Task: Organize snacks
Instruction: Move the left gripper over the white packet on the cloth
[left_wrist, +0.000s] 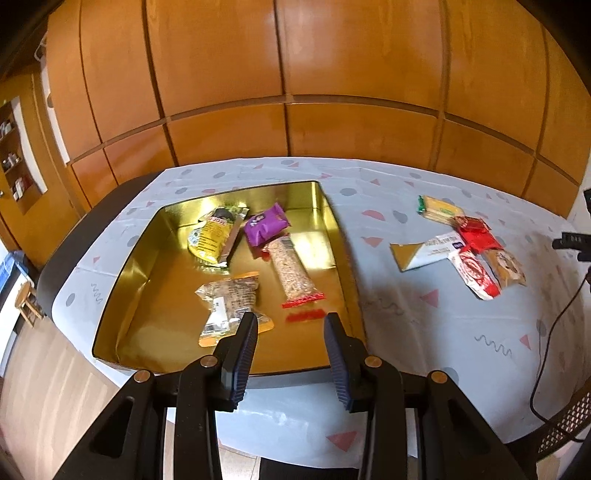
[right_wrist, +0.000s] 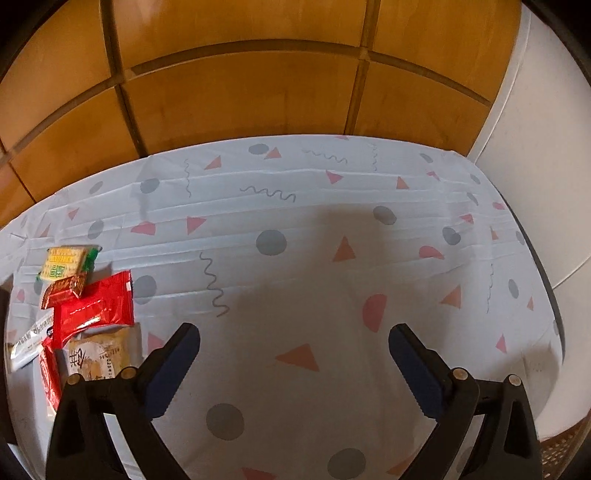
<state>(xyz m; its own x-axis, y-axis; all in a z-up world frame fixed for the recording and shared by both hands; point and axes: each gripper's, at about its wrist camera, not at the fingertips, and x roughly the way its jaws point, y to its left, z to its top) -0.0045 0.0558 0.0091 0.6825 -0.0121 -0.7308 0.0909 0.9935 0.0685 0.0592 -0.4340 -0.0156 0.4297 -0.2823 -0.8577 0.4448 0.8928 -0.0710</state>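
**Tin partly filled, loose pile waiting on the cloth**

The left claw (left_wrist: 290, 325) is hovering over the near end of the gold tin (left_wrist: 334, 218), its jaws partly apart and holding nothing. Four snacks are lying inside the tin: a yellow pouch (left_wrist: 210, 240), a purple packet (left_wrist: 266, 229), a long seed bar (left_wrist: 293, 273) and a clear nut bag (left_wrist: 229, 299). The right claw (right_wrist: 293, 341) is hanging wide open and empty over bare tablecloth (right_wrist: 295, 240), with the remaining pile just to its left on the desk: a green-edged cracker pack (right_wrist: 64, 264), a red wrapper (right_wrist: 94, 310), a tan biscuit pack (right_wrist: 105, 354) and others overlapping beneath.

Judging by this, the next pickup is falling to the right claw. It is probably best taking the red wrapper first, since it is lying on top; pinching across its narrow width should avoid dragging the packs beneath, and dropping it into the tin's empty far corner should keep things tidy.
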